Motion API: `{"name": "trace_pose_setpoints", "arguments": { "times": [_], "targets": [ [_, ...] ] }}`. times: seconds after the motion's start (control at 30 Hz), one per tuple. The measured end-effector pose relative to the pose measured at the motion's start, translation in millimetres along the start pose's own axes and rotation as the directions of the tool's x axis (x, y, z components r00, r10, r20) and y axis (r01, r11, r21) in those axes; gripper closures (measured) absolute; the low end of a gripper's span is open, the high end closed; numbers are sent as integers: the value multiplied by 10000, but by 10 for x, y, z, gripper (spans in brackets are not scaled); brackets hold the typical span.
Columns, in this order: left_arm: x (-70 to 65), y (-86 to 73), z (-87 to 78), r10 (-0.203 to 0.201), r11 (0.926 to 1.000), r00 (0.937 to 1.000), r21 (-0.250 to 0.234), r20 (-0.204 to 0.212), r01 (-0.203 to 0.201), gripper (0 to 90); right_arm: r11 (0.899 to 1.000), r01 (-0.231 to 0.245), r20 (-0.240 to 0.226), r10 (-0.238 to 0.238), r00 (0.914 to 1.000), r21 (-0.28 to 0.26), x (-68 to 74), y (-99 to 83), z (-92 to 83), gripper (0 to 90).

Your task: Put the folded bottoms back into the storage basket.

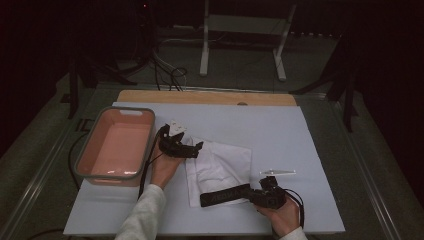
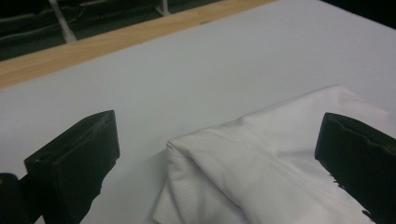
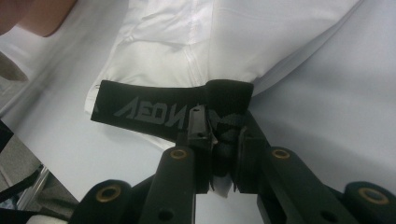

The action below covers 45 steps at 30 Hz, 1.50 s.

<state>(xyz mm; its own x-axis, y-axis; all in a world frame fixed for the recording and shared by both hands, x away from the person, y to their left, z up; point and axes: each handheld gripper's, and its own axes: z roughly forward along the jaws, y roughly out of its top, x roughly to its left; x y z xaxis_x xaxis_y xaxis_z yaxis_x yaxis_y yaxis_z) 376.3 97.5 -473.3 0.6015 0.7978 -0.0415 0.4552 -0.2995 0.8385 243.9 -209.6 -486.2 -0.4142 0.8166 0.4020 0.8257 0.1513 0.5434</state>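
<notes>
A white folded cloth (image 1: 220, 167) lies in the middle of the white mat, and a black band with grey lettering (image 1: 225, 195) lies across its near edge. My left gripper (image 1: 197, 150) sits at the cloth's far left corner. In the left gripper view its jaws stand wide apart, so the left gripper (image 2: 215, 158) is open, with the cloth's folded corner (image 2: 261, 172) between the jaws and untouched. My right gripper (image 1: 252, 196) is low on the mat at the band's right end. The right gripper (image 3: 219, 140) is shut on the bunched end of the black band (image 3: 149, 109), with the cloth (image 3: 201, 42) beyond it.
A pink tub with a grey rim (image 1: 85, 150) stands on the mat's left side, close to my left hand. The wooden table edge (image 1: 210, 97) runs along the far side. A white metal stand (image 1: 205, 45) and cables sit on the floor beyond.
</notes>
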Motion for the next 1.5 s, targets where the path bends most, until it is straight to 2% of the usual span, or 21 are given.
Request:
{"name": "trace_pose_setpoints", "arguments": {
  "times": [0.23,0.6,0.73,0.93,1.27,1.33,1.37,1.47,1.5],
  "targets": [
    [33,-17,165,-80,9976,9999,695,116,72,33,10000,-4,-15,4,10000,-1,-1,0,1,806],
    [72,-70,322,-579,9898,9978,1318,313,533,73,10000,-17,-36,17,10000,0,-2,-1,2,806],
    [82,-95,369,-764,9846,9962,1611,429,686,94,10000,-18,-37,18,10000,5,-2,-1,3,806],
    [96,-126,438,-827,9751,9952,2102,520,701,129,10000,-5,-23,5,10000,13,2,-1,3,806],
    [129,-196,556,-1159,9550,9930,2771,213,1055,181,10000,2,-41,-2,10000,11,8,0,3,806],
    [121,-197,558,-1132,9563,9934,2733,194,1036,213,10000,-2,-51,2,10000,14,8,1,5,806],
    [113,-193,557,-1255,9588,9916,2608,324,1128,268,10000,-3,-47,3,10000,11,10,1,6,806],
    [83,-185,553,-1213,9585,9908,2665,605,1010,447,10000,-1,-52,1,10000,9,16,4,8,806],
    [78,-183,556,-1310,9592,9887,2614,735,1076,526,10000,13,-57,-13,10000,11,19,4,8,806]
  ]
}}
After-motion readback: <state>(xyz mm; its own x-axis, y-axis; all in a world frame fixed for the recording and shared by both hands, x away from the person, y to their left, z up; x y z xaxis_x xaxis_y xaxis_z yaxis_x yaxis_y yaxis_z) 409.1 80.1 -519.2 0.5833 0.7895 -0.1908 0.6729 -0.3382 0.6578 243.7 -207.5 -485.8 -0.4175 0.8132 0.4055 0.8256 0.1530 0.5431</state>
